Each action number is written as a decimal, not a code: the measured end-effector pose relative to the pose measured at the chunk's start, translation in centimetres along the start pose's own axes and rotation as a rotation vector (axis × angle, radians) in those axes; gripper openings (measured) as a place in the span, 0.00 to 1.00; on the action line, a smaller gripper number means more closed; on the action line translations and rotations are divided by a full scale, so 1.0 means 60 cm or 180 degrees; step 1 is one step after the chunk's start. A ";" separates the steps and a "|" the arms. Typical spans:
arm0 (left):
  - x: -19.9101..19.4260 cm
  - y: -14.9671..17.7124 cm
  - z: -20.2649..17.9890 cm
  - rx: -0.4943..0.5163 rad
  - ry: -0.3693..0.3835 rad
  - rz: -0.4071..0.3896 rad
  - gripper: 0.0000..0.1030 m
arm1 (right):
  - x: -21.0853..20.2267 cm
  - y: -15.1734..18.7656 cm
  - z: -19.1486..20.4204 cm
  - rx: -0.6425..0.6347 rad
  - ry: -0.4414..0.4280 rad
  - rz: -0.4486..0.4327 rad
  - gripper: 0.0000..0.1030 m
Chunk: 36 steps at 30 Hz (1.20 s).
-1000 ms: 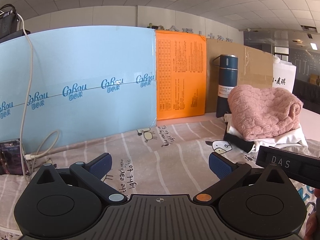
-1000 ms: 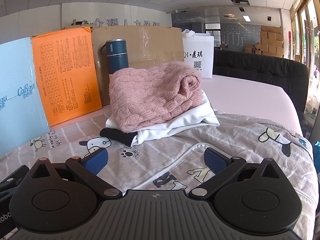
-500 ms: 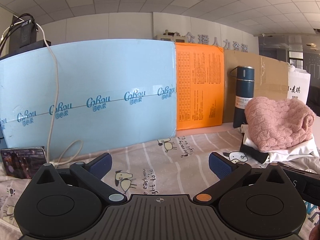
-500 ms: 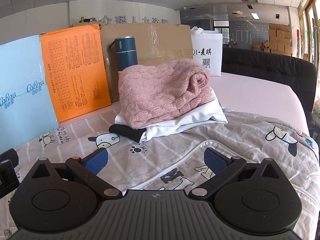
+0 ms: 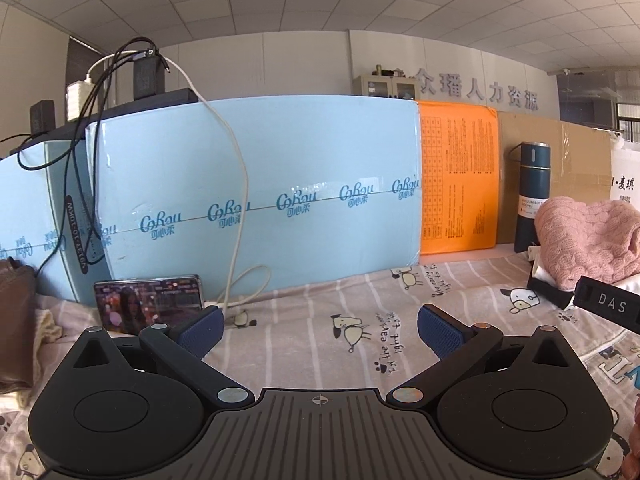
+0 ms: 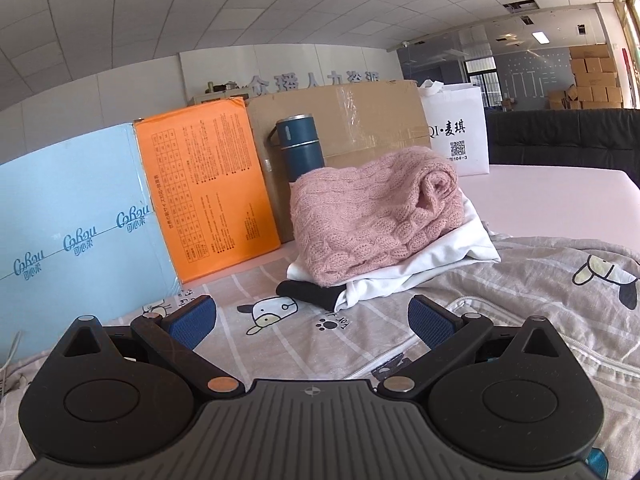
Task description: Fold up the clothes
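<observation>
A grey cartoon-print garment with a zipper lies spread flat in front of both grippers; in the left wrist view the same garment fills the foreground. Behind it stands a folded stack: a pink knit sweater on a white garment and a black one. The pink sweater shows at the right edge of the left wrist view. My left gripper is open, nothing between its fingers. My right gripper is open above the fabric, also empty. The other gripper's black body pokes in from the right.
Light blue panels, an orange box and a cardboard box wall the back. A dark blue flask stands behind the stack. A phone with a white cable leans at left. A white bag stands far right.
The left gripper's view has swung left and pulled back, bringing the phone and cables into sight and pushing the stack to the right edge. The right gripper shifted slightly. Both stay open.
</observation>
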<state>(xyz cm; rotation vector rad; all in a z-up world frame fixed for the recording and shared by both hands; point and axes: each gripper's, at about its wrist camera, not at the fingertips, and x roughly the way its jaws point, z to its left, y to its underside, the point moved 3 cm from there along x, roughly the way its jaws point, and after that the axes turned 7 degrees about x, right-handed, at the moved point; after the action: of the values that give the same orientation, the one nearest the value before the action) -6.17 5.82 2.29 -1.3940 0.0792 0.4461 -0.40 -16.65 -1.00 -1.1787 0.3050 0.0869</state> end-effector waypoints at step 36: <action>-0.290 0.261 0.774 -0.3662 -0.1223 -0.1059 1.00 | -0.238 0.123 0.644 -0.0358 -0.4229 0.2127 1.00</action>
<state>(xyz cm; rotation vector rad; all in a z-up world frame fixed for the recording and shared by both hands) -37.08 47.62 1.89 -2.3487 -0.8320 0.4861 -8.39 22.98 9.74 -0.8646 -0.5092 1.4117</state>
